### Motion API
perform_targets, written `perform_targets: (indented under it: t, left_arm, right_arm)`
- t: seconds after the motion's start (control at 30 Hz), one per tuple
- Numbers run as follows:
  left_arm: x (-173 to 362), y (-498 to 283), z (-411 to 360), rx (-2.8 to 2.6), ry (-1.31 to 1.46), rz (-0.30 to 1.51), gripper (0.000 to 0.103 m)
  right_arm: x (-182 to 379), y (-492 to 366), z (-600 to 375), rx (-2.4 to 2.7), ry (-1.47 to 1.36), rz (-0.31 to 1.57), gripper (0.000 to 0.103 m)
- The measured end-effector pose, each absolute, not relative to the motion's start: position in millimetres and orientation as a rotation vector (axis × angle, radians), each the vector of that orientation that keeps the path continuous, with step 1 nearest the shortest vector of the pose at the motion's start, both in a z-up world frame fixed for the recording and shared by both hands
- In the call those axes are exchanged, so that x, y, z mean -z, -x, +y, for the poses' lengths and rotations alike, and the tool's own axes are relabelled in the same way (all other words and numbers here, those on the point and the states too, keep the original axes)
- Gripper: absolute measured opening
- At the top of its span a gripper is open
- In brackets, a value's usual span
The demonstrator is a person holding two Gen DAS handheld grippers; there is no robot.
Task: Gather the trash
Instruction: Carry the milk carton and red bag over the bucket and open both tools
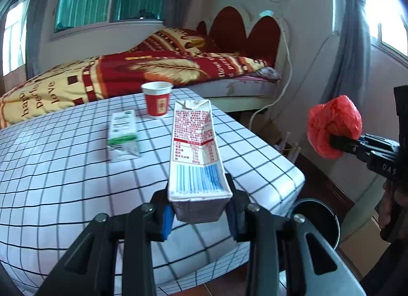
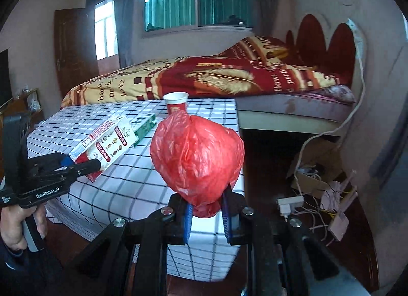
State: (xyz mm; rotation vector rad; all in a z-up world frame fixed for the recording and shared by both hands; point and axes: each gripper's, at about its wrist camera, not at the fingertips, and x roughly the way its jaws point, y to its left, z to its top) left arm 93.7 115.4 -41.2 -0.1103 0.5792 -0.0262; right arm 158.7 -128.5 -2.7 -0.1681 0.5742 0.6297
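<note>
A person holds 2 grippers above a table (image 1: pixel 63 168) draped in a white checked cloth. The left gripper (image 1: pixel 200 215) clamps the base of a red and white milk carton (image 1: pixel 195 148). The right gripper (image 2: pixel 206 215) pinches a crumpled red plastic bag (image 2: pixel 196 158). On the table lie a green carton (image 1: pixel 123 133) and, near it, a red paper cup (image 1: pixel 156 99) standing upright. A dark bin (image 1: pixel 318 219) stands below the table's corner.

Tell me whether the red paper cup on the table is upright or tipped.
Upright: the red paper cup stands on its base on the checked tablecloth, white rim facing up. Whether it holds anything cannot be told.
</note>
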Motion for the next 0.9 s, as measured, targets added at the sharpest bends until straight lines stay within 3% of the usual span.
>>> perform_targets:
  t: [0.9]
  left_arm:
    - [49.3,-113.8,4.1,0.211,0.023,0.61,0.035]
  right_arm:
    - [32.5,-159.5,-237.6,-0.451,0.045,0.629,0.02]
